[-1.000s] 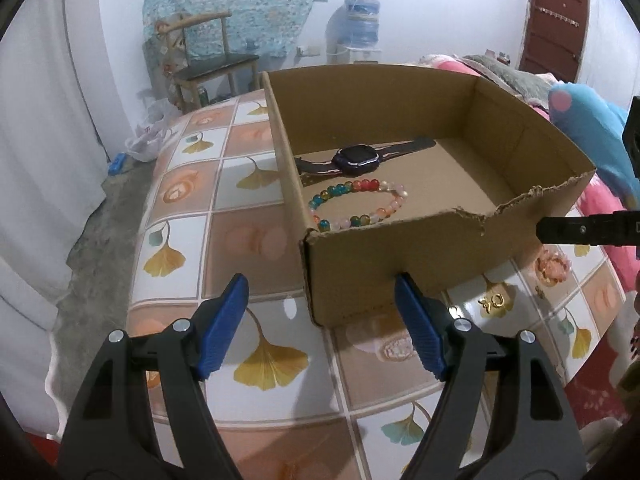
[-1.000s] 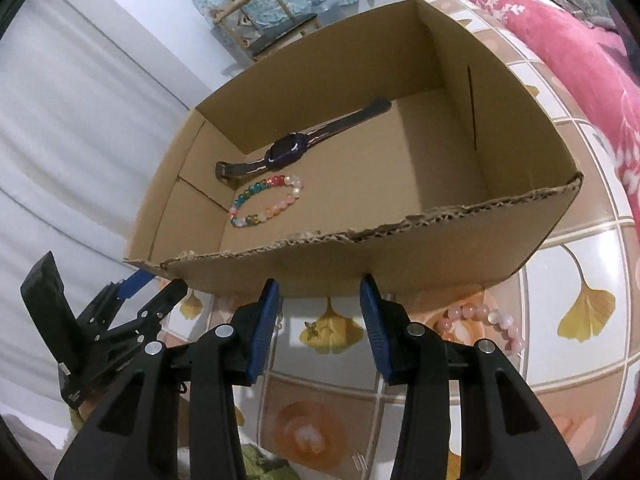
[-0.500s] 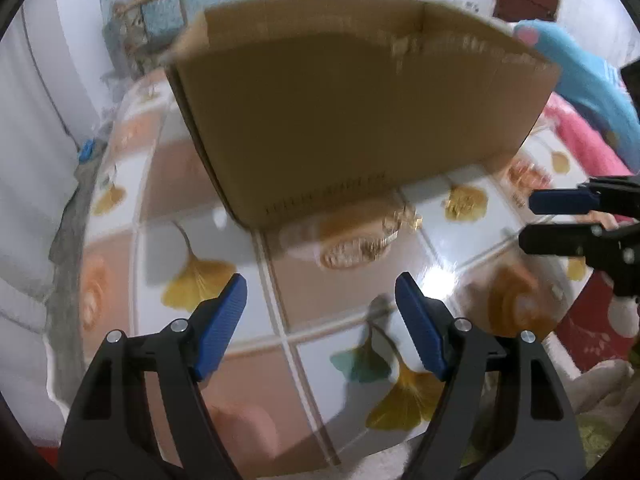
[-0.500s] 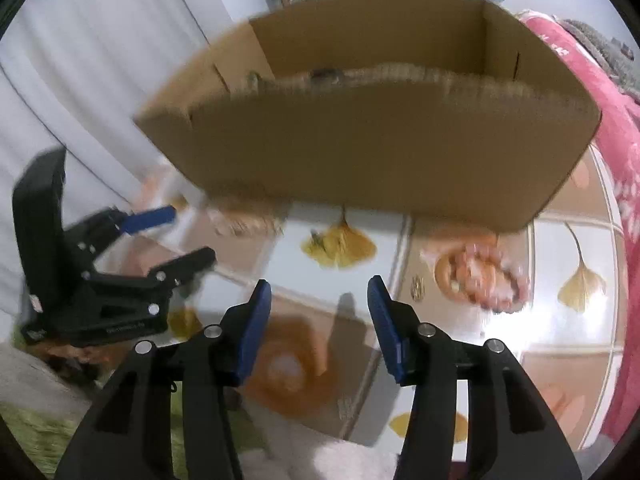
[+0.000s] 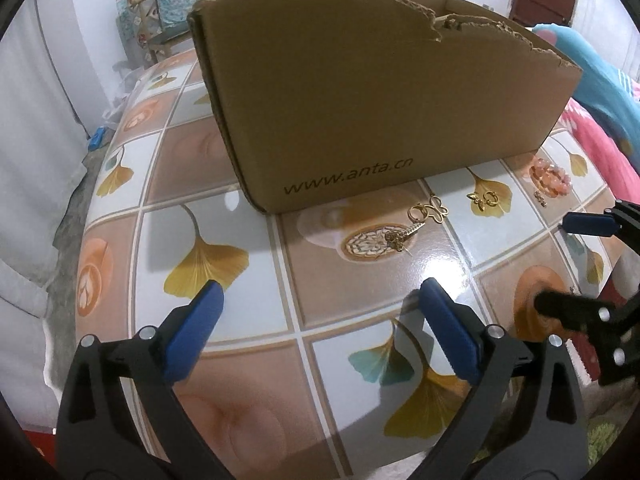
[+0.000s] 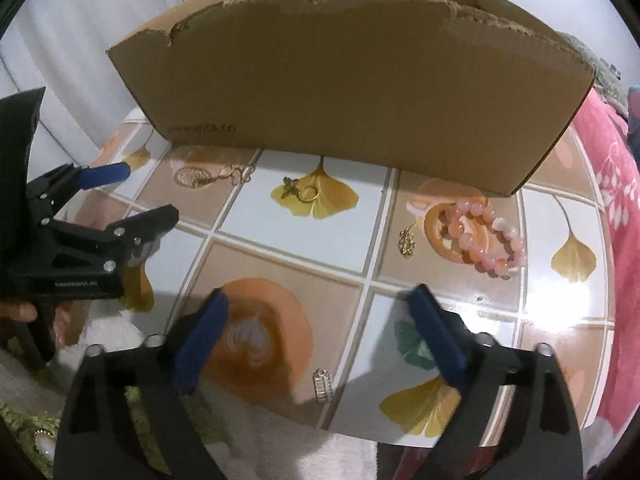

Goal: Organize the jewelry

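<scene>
The cardboard box (image 5: pixel 360 100) (image 6: pixel 340 72) stands on the tiled table, and its front wall hides the inside. In front of it lie a gold butterfly keychain (image 5: pixel 424 220) (image 6: pixel 216 176), a gold earring (image 5: pixel 486 198) (image 6: pixel 300 192), a small gold pendant (image 6: pixel 407 242) and a pink bead bracelet (image 5: pixel 550 178) (image 6: pixel 480 240). My left gripper (image 5: pixel 320 304) (image 6: pixel 144 194) hangs low over the table with its jaws opening and nothing between them. My right gripper (image 6: pixel 320 300) (image 5: pixel 576 264) is opening too. A small silver charm (image 6: pixel 323 385) lies on the table beneath its gap, untouched.
The table's front edge (image 6: pixel 360 436) is close under both grippers, with white and green fabric below it. A pink blanket (image 6: pixel 612 184) lies to the right. A wooden chair (image 5: pixel 160 20) stands behind the table at the far left.
Both views have dropped from looking into the box to facing its outer wall and the jewelry before it. The watch and coloured bracelet inside are now hidden. Both grippers' jaws stand wider.
</scene>
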### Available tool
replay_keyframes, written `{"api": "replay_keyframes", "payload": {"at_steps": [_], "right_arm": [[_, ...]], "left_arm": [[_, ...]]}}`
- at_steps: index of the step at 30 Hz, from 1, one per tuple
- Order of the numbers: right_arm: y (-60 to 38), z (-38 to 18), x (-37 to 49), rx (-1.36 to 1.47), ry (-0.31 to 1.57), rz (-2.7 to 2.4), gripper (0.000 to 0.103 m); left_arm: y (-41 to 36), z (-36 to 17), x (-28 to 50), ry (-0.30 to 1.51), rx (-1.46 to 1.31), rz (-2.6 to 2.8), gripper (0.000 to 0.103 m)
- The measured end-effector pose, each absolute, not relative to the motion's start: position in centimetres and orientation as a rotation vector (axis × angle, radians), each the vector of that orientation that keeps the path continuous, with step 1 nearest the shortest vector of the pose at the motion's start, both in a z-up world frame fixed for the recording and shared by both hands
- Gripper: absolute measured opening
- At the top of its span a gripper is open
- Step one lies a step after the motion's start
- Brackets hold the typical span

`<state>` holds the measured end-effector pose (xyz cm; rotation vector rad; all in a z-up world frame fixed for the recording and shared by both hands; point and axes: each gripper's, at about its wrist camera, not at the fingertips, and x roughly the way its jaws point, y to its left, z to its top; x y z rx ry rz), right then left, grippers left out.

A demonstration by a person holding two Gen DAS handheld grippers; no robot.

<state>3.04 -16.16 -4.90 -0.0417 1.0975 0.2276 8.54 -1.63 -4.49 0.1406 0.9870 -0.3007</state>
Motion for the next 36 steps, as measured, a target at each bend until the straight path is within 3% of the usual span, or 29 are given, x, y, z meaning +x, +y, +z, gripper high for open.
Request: {"api": "replay_keyframes", "payload": {"at_steps": [7,16,30,36], "right_arm": [[-17.9,-4.2,2.3,0.029,1.068,0.259,0.096],[-23.7,-3.3,1.3,0.341,0.991,0.359,0.096],[-23.0,-3.4,2.2,0.313,1.038,0.32,0.096],[-25.5,-0.7,2.7,0.213,0.943,0.216,0.071]], "left_arm": [[-2.0,-4.5,9.1,0.997,0.142,-0.294,0.096],[-1.7,-4.6,8.8,0.987,0.137,-0.292,0.096],[-1.3,-4.7,8.5,0.973,0.153,-0.325,0.096],[-1.1,-4.7,8.5,0.966,0.157,-0.336,0.096]]}}
